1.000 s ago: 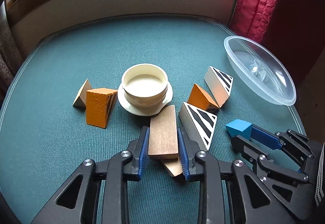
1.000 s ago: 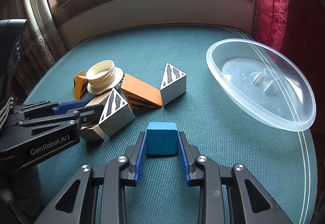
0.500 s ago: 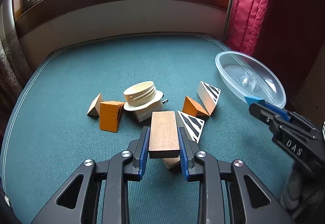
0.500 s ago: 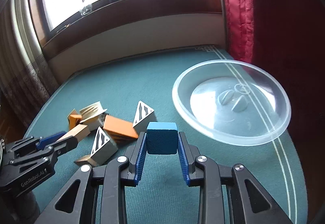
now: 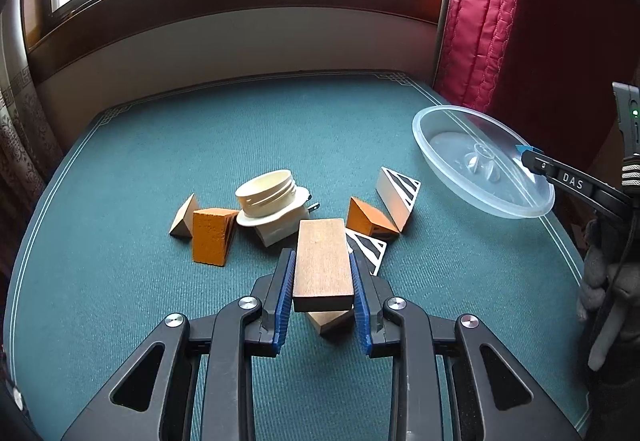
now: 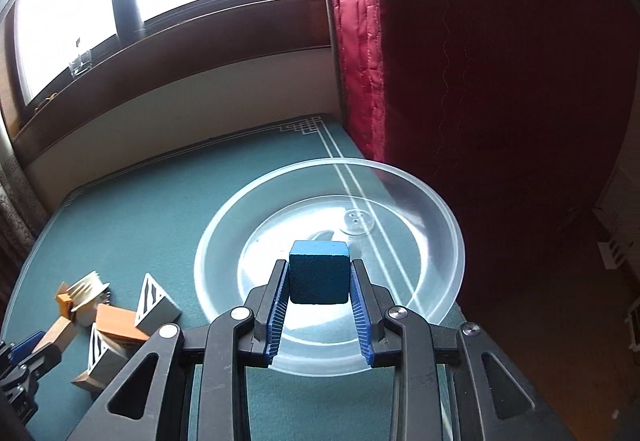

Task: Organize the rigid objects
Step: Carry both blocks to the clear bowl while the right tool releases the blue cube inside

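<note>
Teal ribbed cloth covers the desk [image 5: 168, 145], with a pale wall, a dark wooden sill and a bright window behind it, and a red quilted curtain [image 5: 480, 21] hanging at the right.

On my left gripper [image 5: 323, 295] the jaws pinch a plain wooden block [image 5: 323, 265] by its long sides, lifted clear of the cloth; a second wooden piece [image 5: 330, 321] lies on the desk directly beneath it. Beyond sits the loose pile: a cream threaded cap [image 5: 269, 197] tilted on a whitish block, an orange wedge [image 5: 210, 235] with a small tan wedge [image 5: 185, 217] just beside it on the left, another orange wedge [image 5: 370, 219] to the right, touching a grey wedge with black and white stripes [image 5: 396, 197], and a striped face [image 5: 366, 249] peeking out beside my block.

On my right gripper [image 6: 319, 291] the jaws are clamped on a blue cube [image 6: 319, 271], held in the air over the clear plastic dish [image 6: 444, 269] (I cannot tell how high above it). The dish rests on the desk near the right edge, beside the curtain. In the left view the right gripper's tip reaches in over the dish's rim, a sliver of blue showing at its end.
</note>
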The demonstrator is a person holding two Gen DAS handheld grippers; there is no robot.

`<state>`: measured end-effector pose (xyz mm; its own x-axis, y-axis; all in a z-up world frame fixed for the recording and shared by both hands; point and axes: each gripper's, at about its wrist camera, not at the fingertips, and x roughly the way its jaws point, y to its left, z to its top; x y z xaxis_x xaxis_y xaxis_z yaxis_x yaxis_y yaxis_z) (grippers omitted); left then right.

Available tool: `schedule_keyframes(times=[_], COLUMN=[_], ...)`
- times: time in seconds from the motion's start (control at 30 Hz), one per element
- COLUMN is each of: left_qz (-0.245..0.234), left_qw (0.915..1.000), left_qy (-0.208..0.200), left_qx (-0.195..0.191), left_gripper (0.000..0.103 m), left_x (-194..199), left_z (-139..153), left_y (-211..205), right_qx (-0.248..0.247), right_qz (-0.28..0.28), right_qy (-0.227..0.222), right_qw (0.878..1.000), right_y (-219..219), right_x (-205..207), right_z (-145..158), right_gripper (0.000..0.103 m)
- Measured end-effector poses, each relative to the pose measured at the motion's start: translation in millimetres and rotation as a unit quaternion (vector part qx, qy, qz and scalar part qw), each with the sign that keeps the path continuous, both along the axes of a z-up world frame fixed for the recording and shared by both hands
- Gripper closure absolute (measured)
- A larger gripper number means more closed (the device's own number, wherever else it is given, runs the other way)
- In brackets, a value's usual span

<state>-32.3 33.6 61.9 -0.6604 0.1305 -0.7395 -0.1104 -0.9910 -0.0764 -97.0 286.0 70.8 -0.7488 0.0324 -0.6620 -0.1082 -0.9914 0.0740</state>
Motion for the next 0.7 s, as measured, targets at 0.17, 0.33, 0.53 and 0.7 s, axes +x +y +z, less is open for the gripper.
schedule_keyframes(times=[0.17,0.33,0.53,0.7], left_qz=[-0.002,-0.006,-0.024,-0.041], left_qw=[1.0,0.9999,0.9995,0.9987], left_qy=[0.001,0.005,0.01,0.015], left_qx=[-0.006,-0.011,-0.017,-0.028], left_gripper=[0.075,0.075,0.075,0.075], left_x=[-1,-4,-12,-23], left_z=[3,10,17,21], left_y=[5,15,34,57], right_qx=[-0.012,-0.031,-0.038,-0.034], right_qz=[-0.034,-0.046,-0.054,-0.055], right_qy=[-0.01,-0.001,0.009,0.007], right_qw=[0.999,0.998,0.998,0.998], right_y=[21,36,36,33], right_x=[-11,-5,1,3], right_z=[-14,-12,-7,-7], right_gripper=[0.071,0.058,0.057,0.057])
